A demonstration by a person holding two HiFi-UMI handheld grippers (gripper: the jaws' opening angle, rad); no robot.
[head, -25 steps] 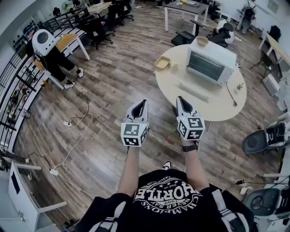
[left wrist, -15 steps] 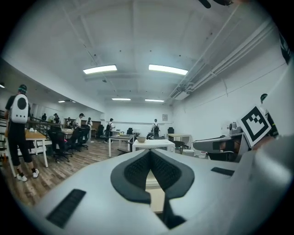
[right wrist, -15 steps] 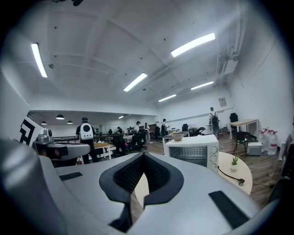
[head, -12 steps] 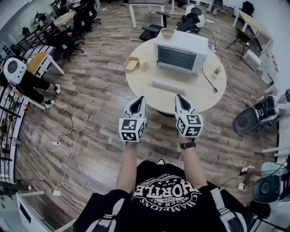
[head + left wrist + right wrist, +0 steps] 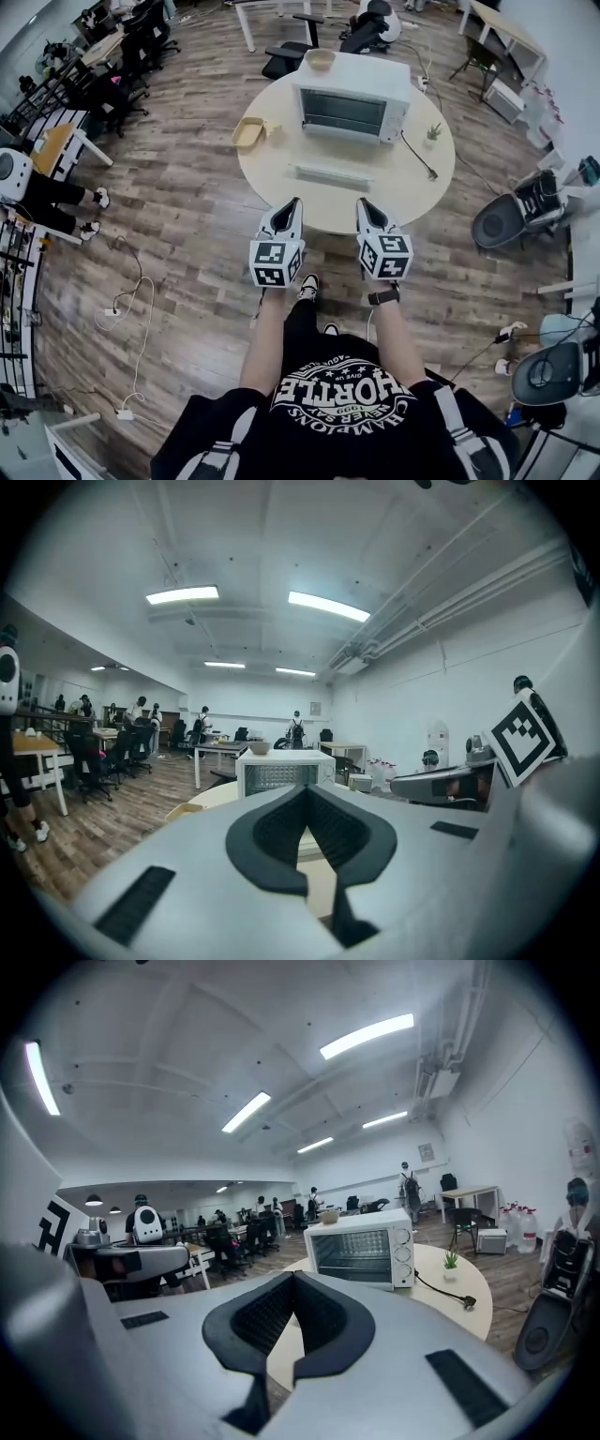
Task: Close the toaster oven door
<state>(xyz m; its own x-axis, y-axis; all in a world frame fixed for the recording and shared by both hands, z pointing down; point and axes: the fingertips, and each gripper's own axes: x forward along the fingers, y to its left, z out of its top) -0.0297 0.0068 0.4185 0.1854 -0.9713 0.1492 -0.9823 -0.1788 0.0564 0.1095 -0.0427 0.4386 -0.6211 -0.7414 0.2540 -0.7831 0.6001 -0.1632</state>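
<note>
A white toaster oven (image 5: 352, 98) stands at the back of a round pale table (image 5: 281, 173); the right gripper view shows it too (image 5: 361, 1246). In front of it a long pale strip (image 5: 333, 175) lies flat on the table, which looks like the lowered door. My left gripper (image 5: 292, 202) and right gripper (image 5: 361, 202) hover side by side over the table's near edge, well short of the oven. Both are shut with nothing in them, as their own views show for the left gripper (image 5: 305, 791) and the right gripper (image 5: 293, 1275).
A yellow tray (image 5: 248, 133) sits at the table's left, a small plant (image 5: 432, 133) and a power cable (image 5: 417, 159) at its right, a bowl (image 5: 320, 58) on the oven. A chair (image 5: 511, 217) stands to the right; cables (image 5: 127, 300) trail on the floor at left.
The table and oven have come closer and moved towards the middle of the head view. Both grippers, earlier over bare floor, now reach the table's near edge, still shut.
</note>
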